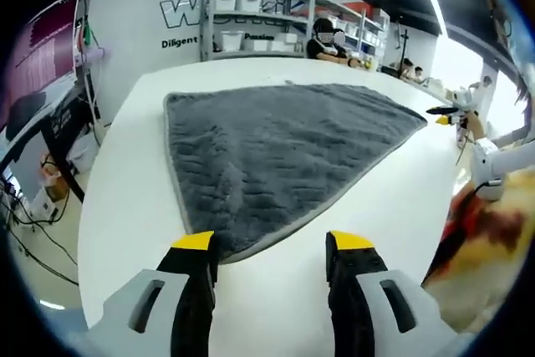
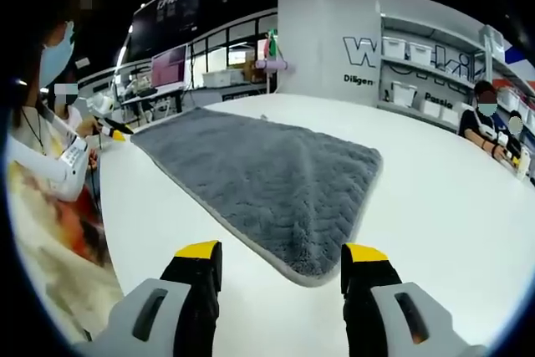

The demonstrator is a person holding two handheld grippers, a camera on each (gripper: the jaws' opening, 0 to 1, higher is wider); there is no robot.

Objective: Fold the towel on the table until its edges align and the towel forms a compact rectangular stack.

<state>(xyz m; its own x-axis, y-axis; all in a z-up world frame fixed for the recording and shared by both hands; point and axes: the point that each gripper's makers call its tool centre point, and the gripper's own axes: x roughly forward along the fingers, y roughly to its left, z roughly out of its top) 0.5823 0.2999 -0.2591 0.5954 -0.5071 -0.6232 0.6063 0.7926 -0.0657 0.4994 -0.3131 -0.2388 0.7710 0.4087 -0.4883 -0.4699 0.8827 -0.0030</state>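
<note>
The grey towel [image 1: 284,152] lay spread flat in a single layer on the white table [image 1: 393,206], with no fold in it that either view showed, so by my reading the folding had not begun and every fold remained to be made before the cloth could become a compact rectangular stack. In the left gripper view the towel reached from a near corner between the jaws out to the far side of the table, its pale hem running along the left edge. In the right gripper view the same towel [image 2: 267,177] stretched away to the far left, its near rounded corner lying just ahead of the jaws on the table [image 2: 435,198]. The left gripper [image 1: 273,244] was held low over the near table edge, its yellow-tipped jaws standing apart with nothing between them, the left tip just at the towel's near corner, though whether it touched the cloth could not be told. The right gripper [image 2: 282,250] was likewise low and level, jaws parted and empty, framing the other near corner from just short of it. Both seemed poised to pinch a corner each. Shelving with white bins [image 1: 251,18] stood beyond the far edge, and seated people showed at the far right.
</note>
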